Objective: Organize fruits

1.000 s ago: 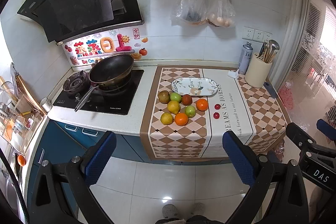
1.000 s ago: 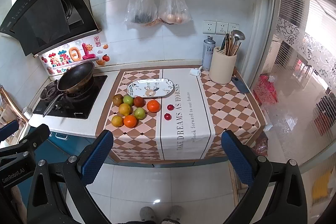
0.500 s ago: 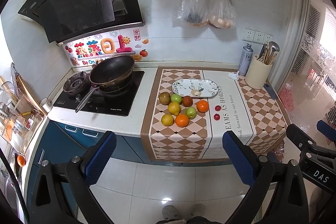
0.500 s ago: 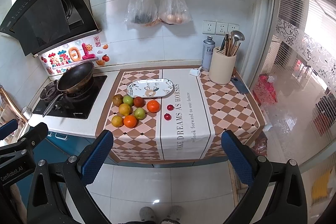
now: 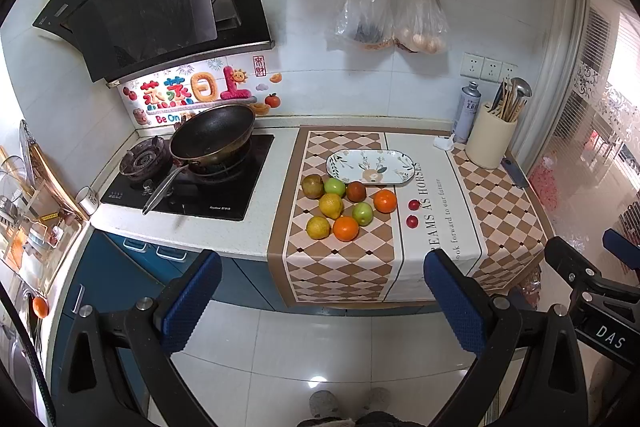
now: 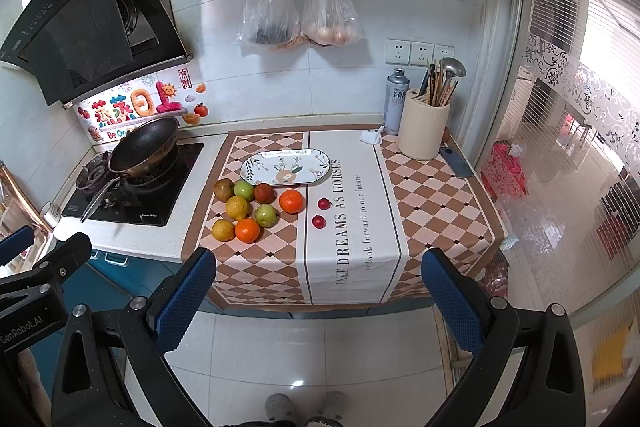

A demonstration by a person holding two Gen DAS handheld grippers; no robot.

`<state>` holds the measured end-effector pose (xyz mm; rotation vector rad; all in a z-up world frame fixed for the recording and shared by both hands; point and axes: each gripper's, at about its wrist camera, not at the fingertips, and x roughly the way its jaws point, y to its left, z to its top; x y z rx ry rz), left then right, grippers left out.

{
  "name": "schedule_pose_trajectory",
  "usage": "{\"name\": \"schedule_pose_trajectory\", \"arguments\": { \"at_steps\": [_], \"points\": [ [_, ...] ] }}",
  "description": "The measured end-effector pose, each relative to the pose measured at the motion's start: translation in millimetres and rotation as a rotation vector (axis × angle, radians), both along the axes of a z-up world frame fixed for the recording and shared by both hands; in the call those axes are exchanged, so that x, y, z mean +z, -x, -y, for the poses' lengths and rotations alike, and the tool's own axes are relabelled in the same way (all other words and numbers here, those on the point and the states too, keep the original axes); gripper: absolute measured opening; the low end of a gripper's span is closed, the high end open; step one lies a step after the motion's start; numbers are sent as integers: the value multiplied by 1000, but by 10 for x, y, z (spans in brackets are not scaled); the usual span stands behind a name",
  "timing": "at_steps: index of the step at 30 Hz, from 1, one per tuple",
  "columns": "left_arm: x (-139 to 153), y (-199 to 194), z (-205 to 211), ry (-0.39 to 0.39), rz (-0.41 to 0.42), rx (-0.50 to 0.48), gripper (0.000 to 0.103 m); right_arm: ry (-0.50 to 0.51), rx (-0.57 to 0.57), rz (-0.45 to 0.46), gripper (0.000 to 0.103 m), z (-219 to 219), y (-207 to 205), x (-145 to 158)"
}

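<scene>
While both tools are held out over the tiled floor, short of the surface (image 6: 192, 251), the left tongs (image 5: 322, 301) and the right tongs (image 6: 318, 297) are seen with their blue pads spread wide and nothing between them; the fruits are found well ahead of both, on the checked cloth (image 6: 432, 203) that hangs over the front edge of the surface; ahead of the left tongs a tight cluster is formed by a brown fruit (image 5: 312, 185), two green fruits (image 5: 334, 186), a dark red fruit (image 5: 355, 191), two yellow fruits (image 5: 331, 205) and two oranges (image 5: 345, 228), with several of them touching; two small red fruits (image 6: 323, 203) are set apart, just to the right of the cluster, ahead of the gap of the right tongs; a patterned oval plate (image 6: 256, 167) lies just beyond the cluster and carries no fruit; farther left of the tongs a dark pan (image 5: 212, 135) rests on the stove (image 5: 224, 201); far ahead to the right a cream utensil holder (image 6: 422, 131) stands beside a spray can (image 6: 396, 103).
</scene>
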<state>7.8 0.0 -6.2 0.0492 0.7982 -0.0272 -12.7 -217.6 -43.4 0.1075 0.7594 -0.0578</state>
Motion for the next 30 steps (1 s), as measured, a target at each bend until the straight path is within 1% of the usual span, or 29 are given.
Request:
{"name": "schedule_pose_trajectory", "arguments": {
  "at_steps": [7,26,30],
  "points": [
    [49,0,-17,6,-8,-4,103,-4,1,1,103,-1,7,-5],
    [76,-23,16,3,2,-2,103,-8,1,3,103,-27,0,4],
    [120,-34,24,6,3,-3,103,-9,2,4,103,-25,6,13]
  ]
}}
